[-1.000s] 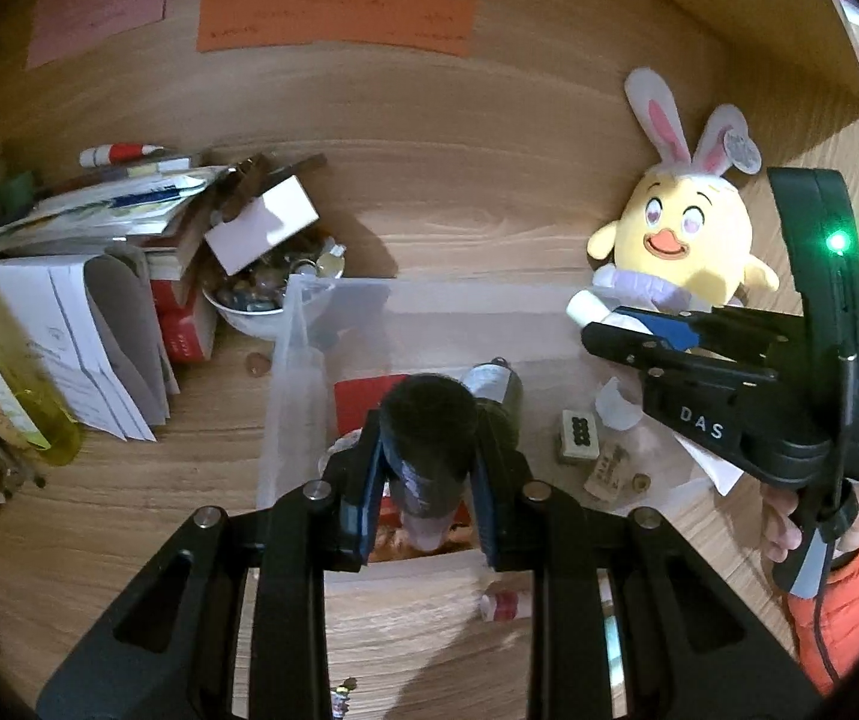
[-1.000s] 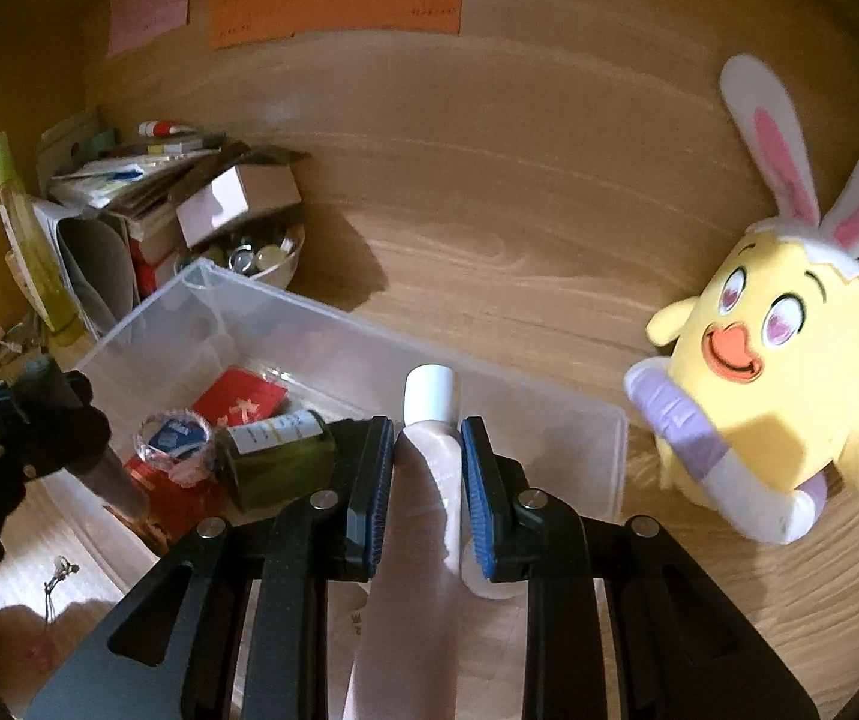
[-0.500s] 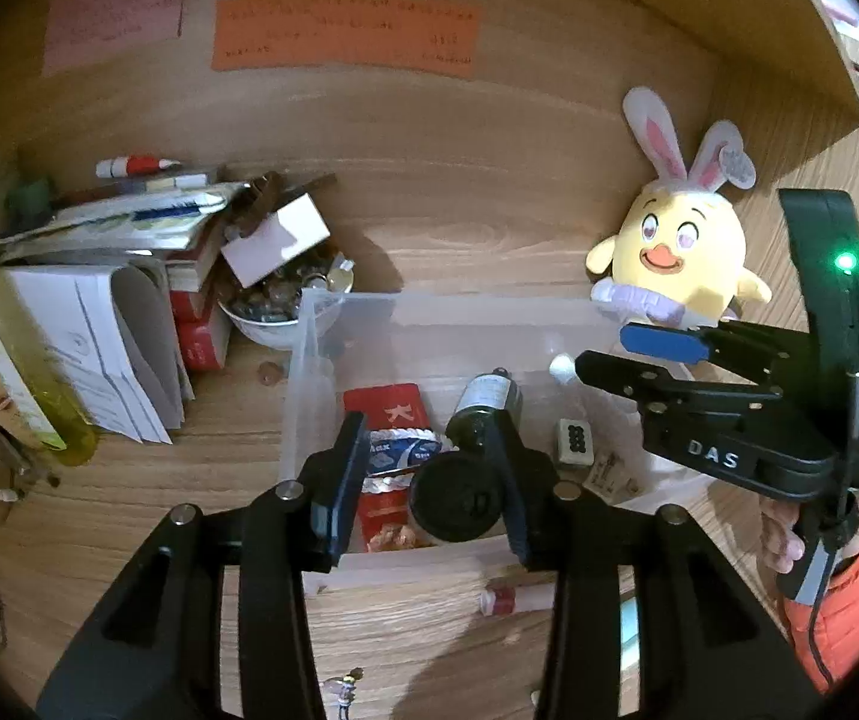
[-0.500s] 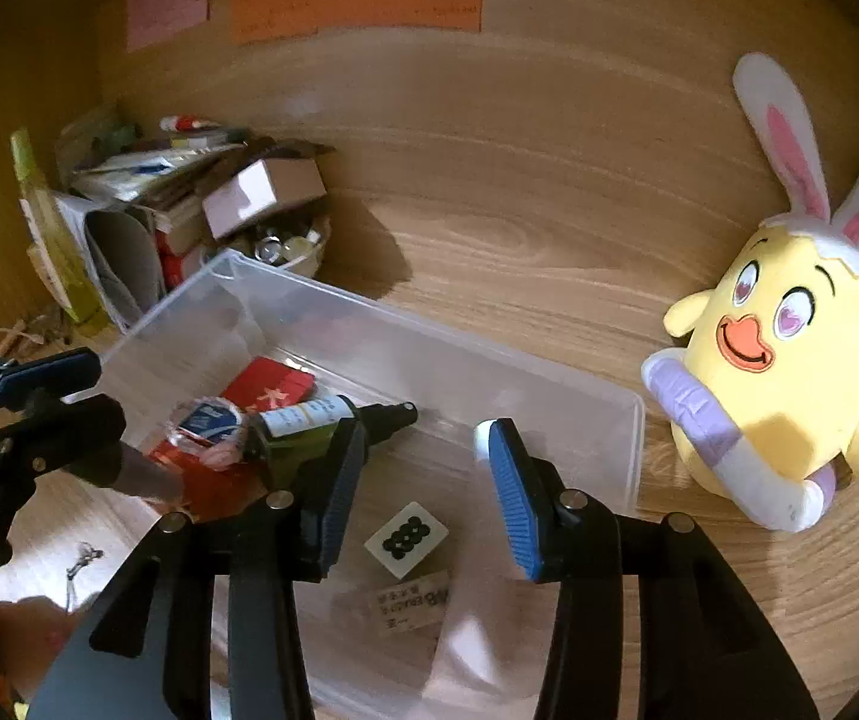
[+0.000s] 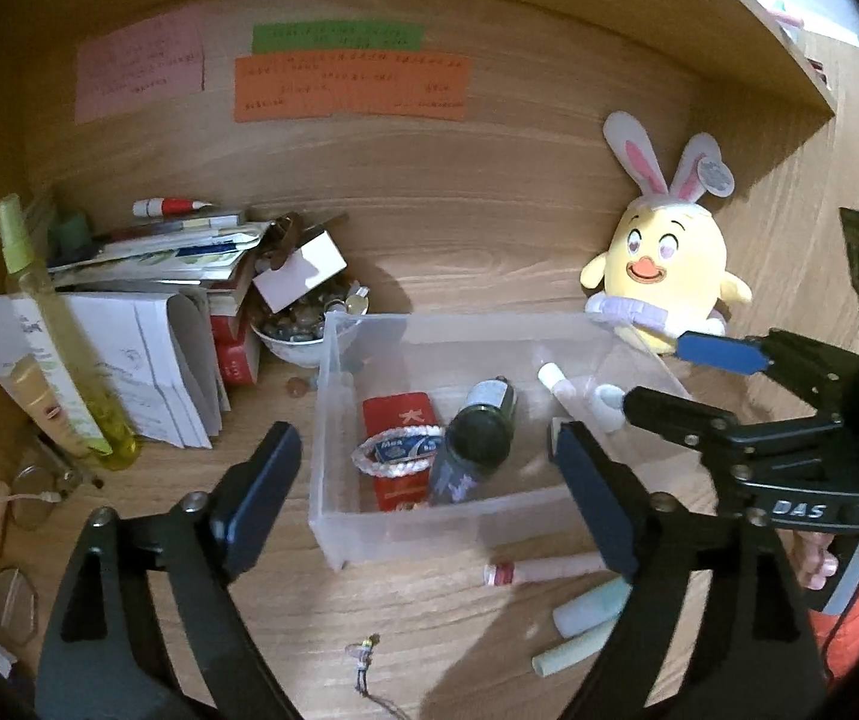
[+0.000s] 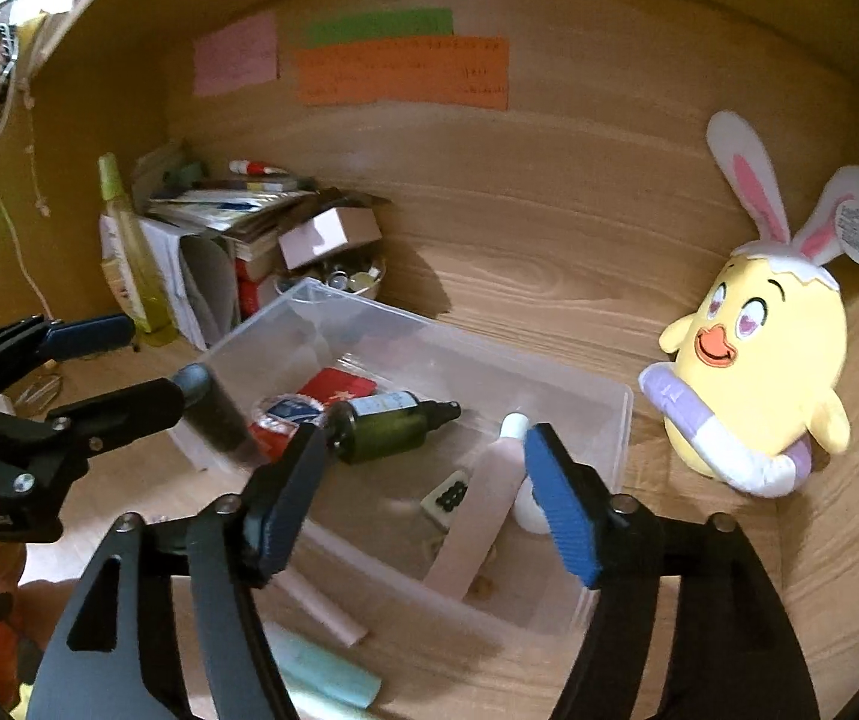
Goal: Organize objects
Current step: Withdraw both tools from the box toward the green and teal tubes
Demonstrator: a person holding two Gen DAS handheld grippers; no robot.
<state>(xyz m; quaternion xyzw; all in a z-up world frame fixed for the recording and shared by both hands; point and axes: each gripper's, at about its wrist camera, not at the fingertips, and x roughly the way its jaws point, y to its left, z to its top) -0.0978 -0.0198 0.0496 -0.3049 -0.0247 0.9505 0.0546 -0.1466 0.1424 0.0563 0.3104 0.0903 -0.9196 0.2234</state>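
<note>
**Two bottles, one bin**

The bin holds two dark bottles, one red packet and one pink tube. Both grippers, left and right, have just been opening, jaws wide, nothing between. Three tubes lie outside the near wall.

Wood-grain desk, wooden back panel with coloured paper notes, shelf overhead, dim warm light

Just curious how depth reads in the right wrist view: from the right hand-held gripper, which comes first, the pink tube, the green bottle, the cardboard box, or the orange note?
1. Pink tube, in the bin, between the fingers.
2. Green bottle, mid-bin, left.
3. Cardboard box, behind the bin.
4. Orange note, back wall.
</note>
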